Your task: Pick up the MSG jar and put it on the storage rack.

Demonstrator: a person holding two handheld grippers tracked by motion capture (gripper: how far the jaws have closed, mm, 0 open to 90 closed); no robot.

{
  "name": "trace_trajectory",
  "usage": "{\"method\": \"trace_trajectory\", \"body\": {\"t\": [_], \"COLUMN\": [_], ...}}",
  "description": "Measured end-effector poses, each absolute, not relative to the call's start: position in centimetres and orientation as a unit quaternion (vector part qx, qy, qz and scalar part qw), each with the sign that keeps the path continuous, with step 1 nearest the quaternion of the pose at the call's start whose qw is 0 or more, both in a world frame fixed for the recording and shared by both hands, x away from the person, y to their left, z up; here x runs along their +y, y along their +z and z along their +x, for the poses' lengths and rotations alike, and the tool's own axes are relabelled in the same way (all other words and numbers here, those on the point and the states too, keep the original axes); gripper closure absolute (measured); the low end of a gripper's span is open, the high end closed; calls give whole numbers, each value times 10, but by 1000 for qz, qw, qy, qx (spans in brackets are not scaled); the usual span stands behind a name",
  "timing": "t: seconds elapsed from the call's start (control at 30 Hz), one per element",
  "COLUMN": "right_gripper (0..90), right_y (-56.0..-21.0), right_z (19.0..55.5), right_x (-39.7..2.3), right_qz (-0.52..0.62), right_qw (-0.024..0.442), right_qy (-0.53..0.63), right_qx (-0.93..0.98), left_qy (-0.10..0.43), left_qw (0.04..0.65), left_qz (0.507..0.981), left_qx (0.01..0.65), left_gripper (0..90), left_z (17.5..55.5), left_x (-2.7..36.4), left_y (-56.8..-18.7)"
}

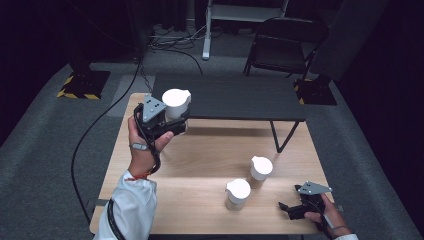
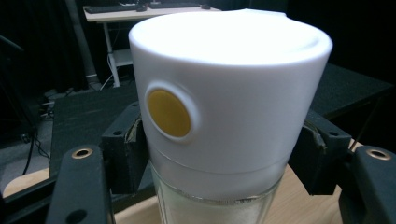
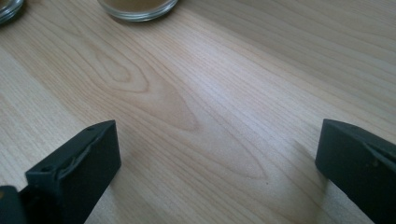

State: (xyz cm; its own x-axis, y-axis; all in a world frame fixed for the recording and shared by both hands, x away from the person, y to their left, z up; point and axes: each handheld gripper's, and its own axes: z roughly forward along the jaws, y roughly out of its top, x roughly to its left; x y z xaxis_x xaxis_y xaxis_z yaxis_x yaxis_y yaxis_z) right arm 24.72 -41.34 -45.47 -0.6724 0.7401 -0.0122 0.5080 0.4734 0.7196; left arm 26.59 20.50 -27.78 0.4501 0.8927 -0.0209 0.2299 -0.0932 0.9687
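Observation:
A glass jar with a white lid (image 1: 176,102) hangs in the air over the wooden table's (image 1: 200,160) far left part. My left gripper (image 1: 176,124) is shut on it, with a jaw pressing each side of the jar just below the lid. In the left gripper view the jar (image 2: 224,93) shows a round yellow button (image 2: 169,113) on its lid and white contents in the glass. My right gripper (image 1: 286,210) lies low at the table's front right corner. In its own view the right gripper (image 3: 219,154) is open, with bare wood between the jaws.
Two more white-lidded jars (image 1: 260,170) (image 1: 237,194) stand on the table right of centre, left of my right gripper; their glass bases (image 3: 137,7) (image 3: 7,7) show ahead of it. A low black table (image 1: 230,97) adjoins the far edge, with a chair (image 1: 280,45) behind.

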Motion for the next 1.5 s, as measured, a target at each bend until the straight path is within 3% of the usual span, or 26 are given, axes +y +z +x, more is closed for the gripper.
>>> {"method": "trace_trajectory", "body": {"t": [1.5], "right_gripper": [0], "right_y": [-455], "right_z": [247], "right_x": [-413], "right_qz": [370], "right_qw": [163], "right_qy": [355], "right_qx": [843], "left_qy": [326], "left_qw": [524], "left_qz": [663], "left_qx": [424], "left_gripper": [300], "left_z": [352], "left_x": [173], "left_y": [-269]}}
